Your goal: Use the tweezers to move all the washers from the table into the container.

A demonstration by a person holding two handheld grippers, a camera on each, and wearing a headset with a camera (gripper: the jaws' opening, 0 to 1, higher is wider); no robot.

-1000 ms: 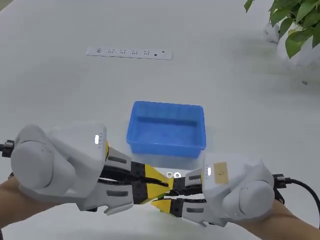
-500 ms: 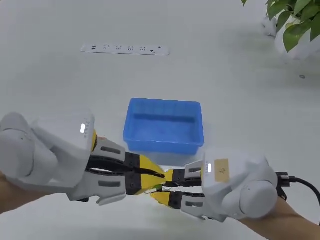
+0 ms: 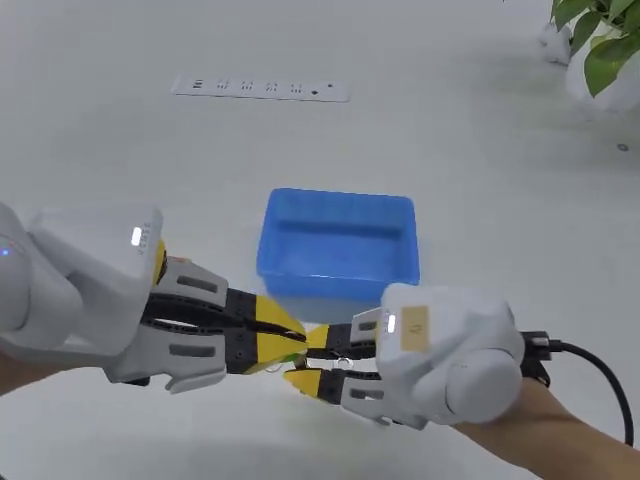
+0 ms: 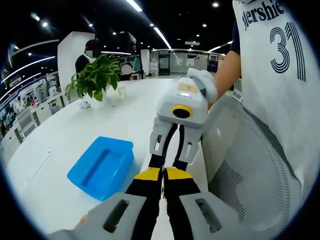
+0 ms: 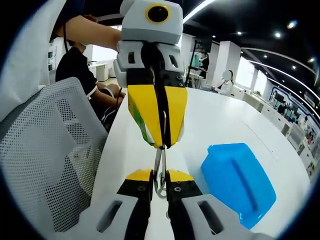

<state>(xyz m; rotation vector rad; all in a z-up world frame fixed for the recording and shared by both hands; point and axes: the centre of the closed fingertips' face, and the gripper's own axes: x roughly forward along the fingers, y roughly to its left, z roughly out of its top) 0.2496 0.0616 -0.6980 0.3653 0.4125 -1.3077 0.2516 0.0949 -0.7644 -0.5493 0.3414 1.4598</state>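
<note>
Tweezers (image 5: 159,162) are bridging the left gripper (image 5: 161,144) and right gripper (image 5: 159,176), both clamping them; arms are lying nearly together, contents I cannot tell.

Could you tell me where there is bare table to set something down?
Bare table: between power strip and blue container, and from there toward the plant. Crowded in front: left hand-held gripper and right hand-held gripper meet on the tweezers.

White table (image 3: 480,130) in front of me; blue container (image 3: 338,245) sits on it, near; white power strip (image 3: 262,90) lies well beyond; potted plant (image 3: 598,45) at far right.
</note>
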